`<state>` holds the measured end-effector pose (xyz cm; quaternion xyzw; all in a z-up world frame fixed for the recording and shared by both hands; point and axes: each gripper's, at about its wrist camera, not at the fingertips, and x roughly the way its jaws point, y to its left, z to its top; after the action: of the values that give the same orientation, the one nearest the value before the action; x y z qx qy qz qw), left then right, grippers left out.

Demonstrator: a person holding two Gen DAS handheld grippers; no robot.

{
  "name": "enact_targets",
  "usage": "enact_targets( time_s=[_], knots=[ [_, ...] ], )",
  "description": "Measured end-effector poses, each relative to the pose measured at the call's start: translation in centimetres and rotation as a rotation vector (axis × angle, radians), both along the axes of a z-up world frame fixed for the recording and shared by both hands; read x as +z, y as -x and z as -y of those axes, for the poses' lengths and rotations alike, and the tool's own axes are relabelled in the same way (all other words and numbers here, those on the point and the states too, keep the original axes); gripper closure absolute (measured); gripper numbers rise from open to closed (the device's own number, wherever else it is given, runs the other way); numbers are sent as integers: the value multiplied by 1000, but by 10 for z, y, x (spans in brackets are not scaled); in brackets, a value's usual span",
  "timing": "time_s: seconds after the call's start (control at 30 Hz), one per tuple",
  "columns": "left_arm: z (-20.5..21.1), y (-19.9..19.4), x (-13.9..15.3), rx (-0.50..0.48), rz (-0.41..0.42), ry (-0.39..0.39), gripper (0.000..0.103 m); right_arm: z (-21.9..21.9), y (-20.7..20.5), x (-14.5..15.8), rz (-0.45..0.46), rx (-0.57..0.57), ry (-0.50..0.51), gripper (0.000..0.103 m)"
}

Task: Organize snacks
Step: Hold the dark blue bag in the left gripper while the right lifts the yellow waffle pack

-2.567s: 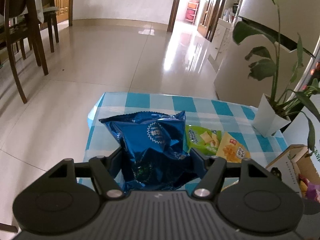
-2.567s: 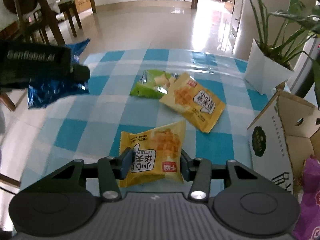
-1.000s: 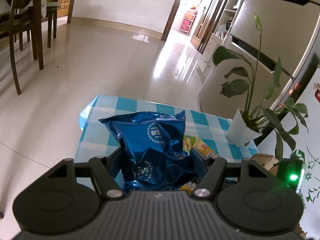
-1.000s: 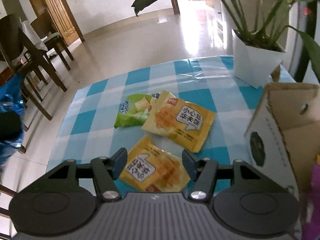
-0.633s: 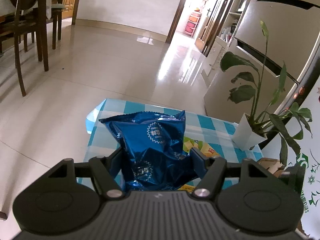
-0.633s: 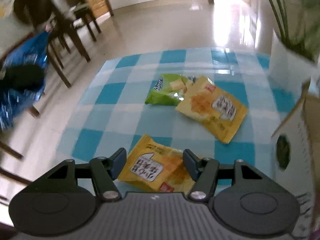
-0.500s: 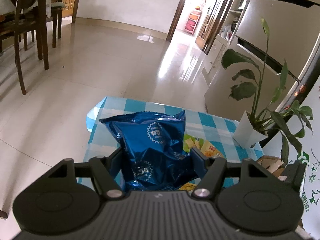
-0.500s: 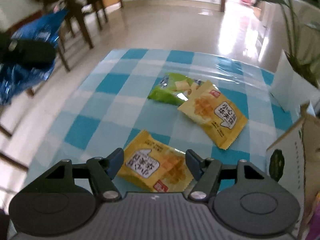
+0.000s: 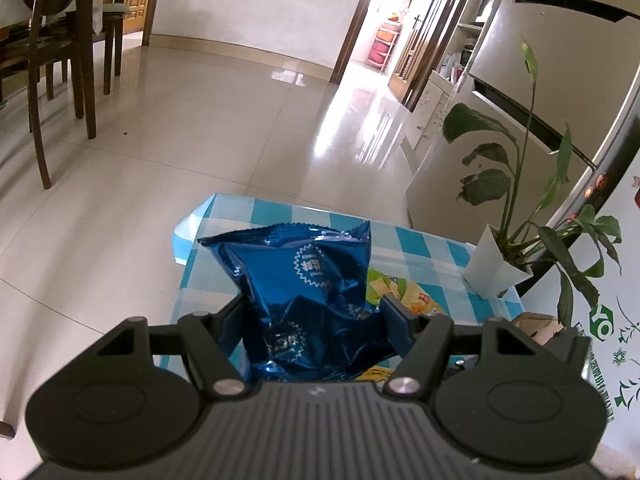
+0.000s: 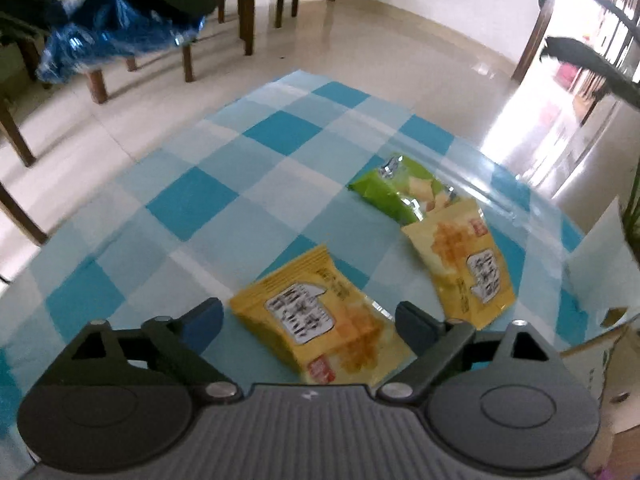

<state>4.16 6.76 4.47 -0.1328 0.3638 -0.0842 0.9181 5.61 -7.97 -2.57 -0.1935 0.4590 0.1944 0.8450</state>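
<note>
The left gripper [image 9: 314, 322] is clamped on a crumpled blue snack bag [image 9: 308, 296], held above the checkered bench [image 10: 208, 200]. The right gripper [image 10: 308, 320] hangs with jaws spread over a yellow packet [image 10: 320, 320] lying on the bench, near another yellow packet [image 10: 464, 264] and a green packet [image 10: 400, 190].

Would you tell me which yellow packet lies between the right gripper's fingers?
The nearer yellow packet, lying alone; the other yellow packet overlaps the green packet.
</note>
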Motion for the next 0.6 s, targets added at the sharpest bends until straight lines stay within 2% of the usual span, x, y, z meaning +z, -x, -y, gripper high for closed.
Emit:
enact_targets(
  time_s=[0.1,0.17,0.23,0.33,0.4,0.47,0.5,0.6],
  knots=[
    [-1,-1,-1,5,-6,-8,34,-6,-2,-6,-11,-5,-15,8],
    [-1,-1,-1,9,-9,-15,34,-5,-4,-6,-26,-23,-31,15],
    [-1,-2,-1,11,-8,-24,34,-3,-5,-2,-38,-38,-58,33],
    [-2,-2,0,8,-3,-15,34,2,-5,2,-51,-83,-62,43],
    [-1,-1,2,3,2,-13,34,8,-8,4,-78,-170,-108,44],
    [-1,-1,3,4,4,-4,34,16,-11,7,-126,-263,-202,40],
    [-2,0,3,4,4,-1,34,19,-11,8,-151,-288,-234,33],
    [-2,1,4,-1,8,4,34,15,-6,10,-176,-274,-228,25]
  ],
)
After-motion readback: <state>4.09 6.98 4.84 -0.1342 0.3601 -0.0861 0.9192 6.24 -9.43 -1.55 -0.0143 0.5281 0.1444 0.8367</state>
